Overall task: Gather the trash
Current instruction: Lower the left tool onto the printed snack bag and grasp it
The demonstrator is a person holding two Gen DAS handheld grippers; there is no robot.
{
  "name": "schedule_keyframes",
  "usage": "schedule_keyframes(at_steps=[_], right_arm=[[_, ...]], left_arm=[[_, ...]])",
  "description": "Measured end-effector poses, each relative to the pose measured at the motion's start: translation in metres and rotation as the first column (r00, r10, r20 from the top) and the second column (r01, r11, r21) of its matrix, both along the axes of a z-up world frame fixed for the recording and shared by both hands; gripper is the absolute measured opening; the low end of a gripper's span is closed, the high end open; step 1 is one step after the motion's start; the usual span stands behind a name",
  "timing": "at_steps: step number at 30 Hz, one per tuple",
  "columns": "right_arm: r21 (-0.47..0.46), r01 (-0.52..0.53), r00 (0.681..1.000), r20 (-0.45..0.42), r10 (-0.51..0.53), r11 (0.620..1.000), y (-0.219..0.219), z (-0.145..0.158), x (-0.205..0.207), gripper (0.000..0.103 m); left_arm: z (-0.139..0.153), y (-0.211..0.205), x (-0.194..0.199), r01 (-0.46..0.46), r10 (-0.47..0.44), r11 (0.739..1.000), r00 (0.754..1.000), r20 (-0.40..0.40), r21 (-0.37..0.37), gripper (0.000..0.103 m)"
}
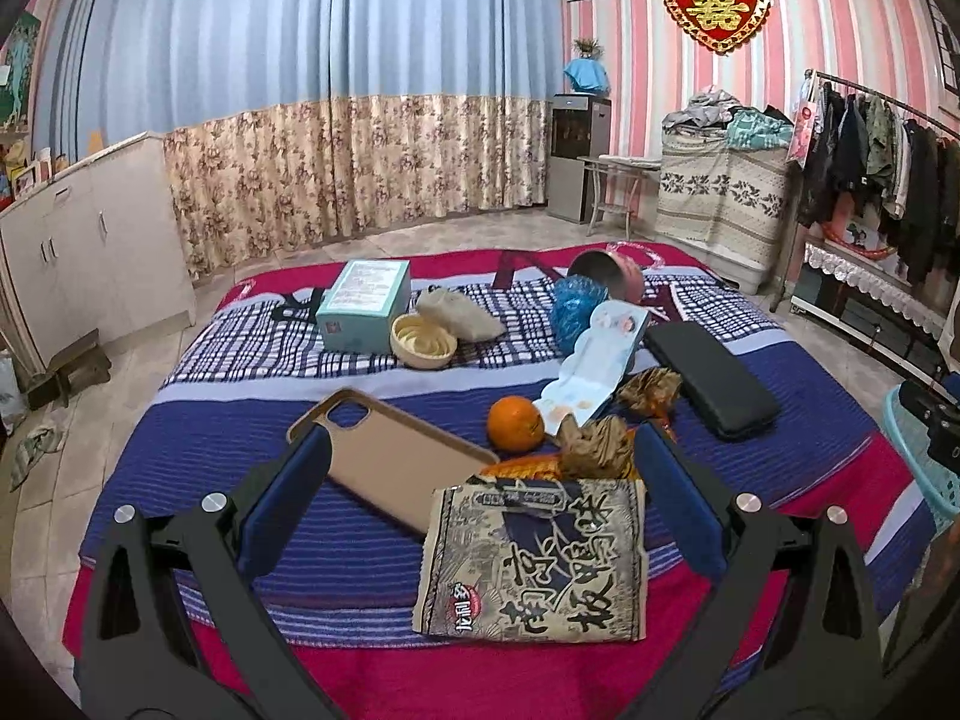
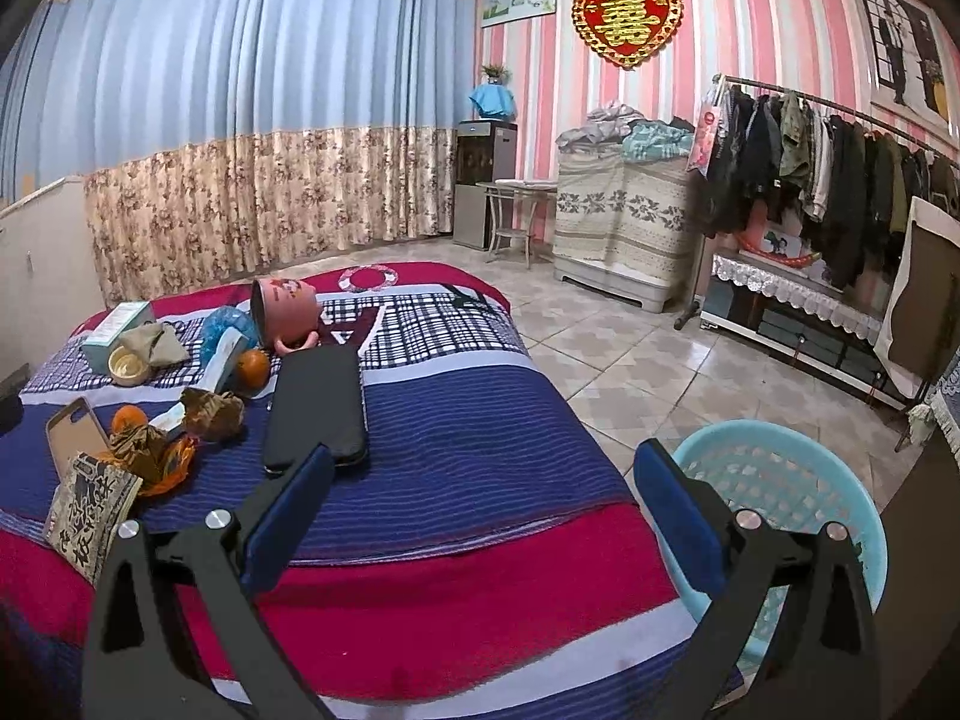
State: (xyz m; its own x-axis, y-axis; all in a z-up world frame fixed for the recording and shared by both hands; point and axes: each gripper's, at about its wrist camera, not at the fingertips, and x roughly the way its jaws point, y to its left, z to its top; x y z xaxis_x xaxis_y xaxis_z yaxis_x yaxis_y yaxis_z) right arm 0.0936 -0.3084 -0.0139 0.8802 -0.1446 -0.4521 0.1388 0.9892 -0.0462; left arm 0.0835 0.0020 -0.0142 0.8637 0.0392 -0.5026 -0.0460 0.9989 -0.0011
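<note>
A printed snack bag (image 1: 534, 558) lies flat on the bed between the open fingers of my left gripper (image 1: 480, 480); it also shows in the right wrist view (image 2: 90, 516). Behind it lie crumpled brown wrappers (image 1: 597, 447), an orange wrapper (image 1: 522, 468), a second brown wrapper (image 1: 651, 390) and a blue crumpled bag (image 1: 573, 303). My right gripper (image 2: 483, 495) is open and empty over the bed's right edge. A light blue trash basket (image 2: 780, 492) stands on the floor beside the bed, just behind the right finger.
On the bed (image 1: 360, 540) lie a beige phone case (image 1: 390, 459), an orange (image 1: 515, 423), a black case (image 1: 711, 378), a teal box (image 1: 363, 303), a round lid (image 1: 423, 341), a pink tipped pot (image 1: 612, 276) and a white card (image 1: 591, 369). A clothes rack (image 2: 840, 180) stands at the right.
</note>
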Motion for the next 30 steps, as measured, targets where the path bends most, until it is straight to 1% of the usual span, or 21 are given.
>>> schedule_keyframes(at_steps=[5, 8, 13, 30], right_arm=[[-0.013, -0.012, 1.0, -0.009, 0.011, 1.0, 0.004, -0.003, 0.003, 0.098], [-0.005, -0.013, 1.0, -0.013, 0.013, 1.0, 0.002, -0.003, 0.004, 0.098], [0.011, -0.009, 1.0, -0.021, 0.009, 1.0, -0.001, -0.006, 0.007, 0.098], [-0.005, -0.013, 0.999, -0.029, 0.013, 1.0, 0.001, -0.012, 0.008, 0.098]], left_arm=[[-0.009, 0.001, 0.003, -0.002, 0.002, 1.0, 1.0, -0.024, -0.004, 0.097], [-0.014, -0.002, 0.003, 0.0, 0.0, 1.0, 1.0, -0.031, 0.002, 0.097], [-0.015, -0.002, 0.004, -0.001, 0.001, 1.0, 1.0, -0.031, 0.004, 0.097], [-0.025, 0.001, 0.007, -0.008, 0.008, 1.0, 0.999, -0.044, -0.008, 0.097]])
